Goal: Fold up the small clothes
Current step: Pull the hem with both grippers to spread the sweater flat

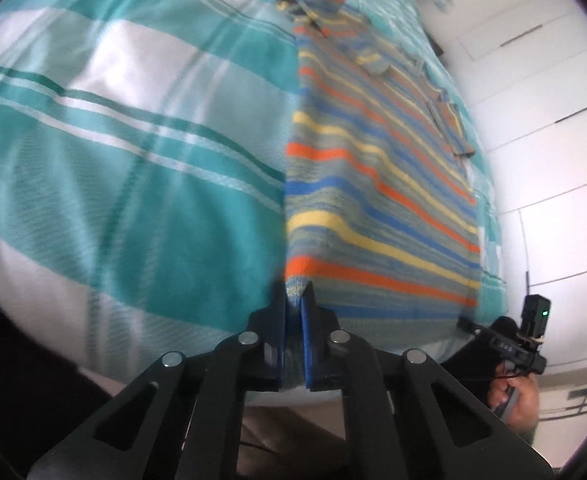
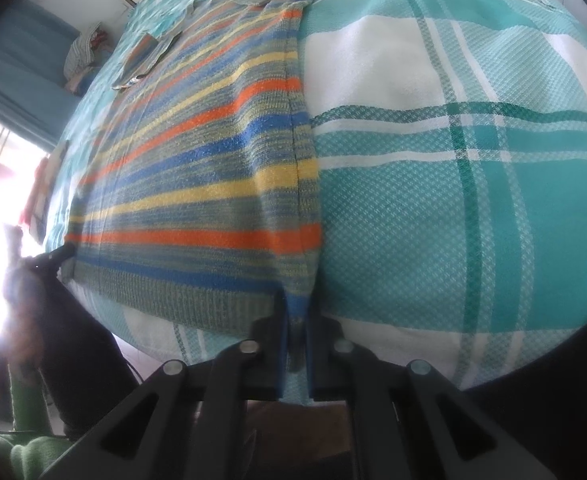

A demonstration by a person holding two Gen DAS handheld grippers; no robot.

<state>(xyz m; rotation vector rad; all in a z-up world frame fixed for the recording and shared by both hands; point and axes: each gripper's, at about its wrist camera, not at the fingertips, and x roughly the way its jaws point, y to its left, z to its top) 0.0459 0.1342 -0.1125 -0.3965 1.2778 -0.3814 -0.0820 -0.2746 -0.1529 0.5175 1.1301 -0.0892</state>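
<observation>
Striped sweater (image 1: 373,184) flat on plaid bedspread (image 1: 133,140); left gripper (image 1: 293,304), right gripper (image 2: 295,308) pinching hem corners.

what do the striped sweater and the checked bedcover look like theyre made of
Striped sweater: looks like knitted yarn, wool or acrylic, matte and slightly fuzzy; knit loops and a ribbed hem show. Checked bedcover: looks like woven cotton with a waffle-like texture, matte; the fibre itself cannot be told.
</observation>
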